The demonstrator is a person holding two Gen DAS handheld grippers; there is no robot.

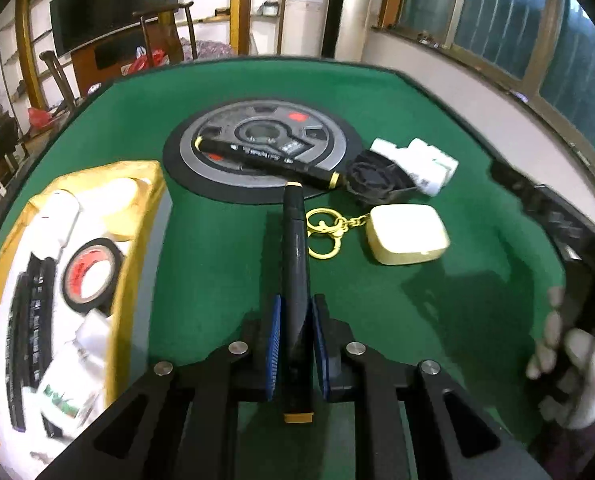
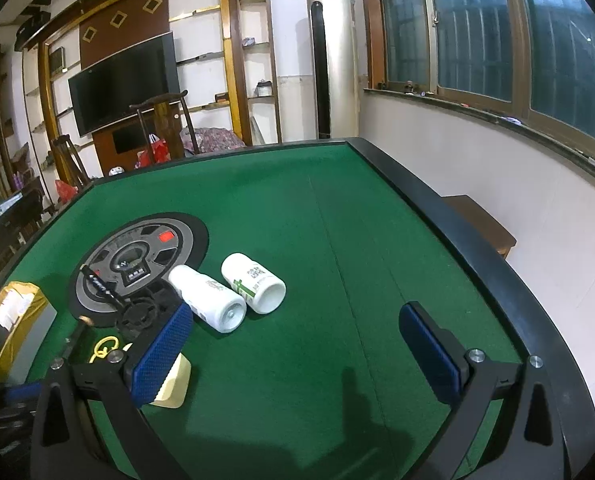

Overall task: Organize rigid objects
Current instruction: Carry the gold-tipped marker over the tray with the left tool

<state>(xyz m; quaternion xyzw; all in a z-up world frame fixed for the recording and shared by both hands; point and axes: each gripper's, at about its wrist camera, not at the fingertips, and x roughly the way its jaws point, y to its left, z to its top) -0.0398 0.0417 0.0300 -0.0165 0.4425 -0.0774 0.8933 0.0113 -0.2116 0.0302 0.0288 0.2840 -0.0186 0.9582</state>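
The left gripper (image 1: 295,344) held a black marker (image 1: 295,276) clamped lengthwise between its pads, mostly jutting ahead; it looked liable to pivot or slip. The right gripper (image 2: 297,344) gaped wide, empty.

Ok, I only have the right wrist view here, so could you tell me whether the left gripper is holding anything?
Observer: Yes, the left gripper is shut on a black marker with yellow ends.
Operator: Thank you. What lies in the yellow box?
Observer: A roll of black tape, several black markers and white bottles.
Operator: And is the yellow keyring attached to anything?
Observer: Its chain joins the cream case.
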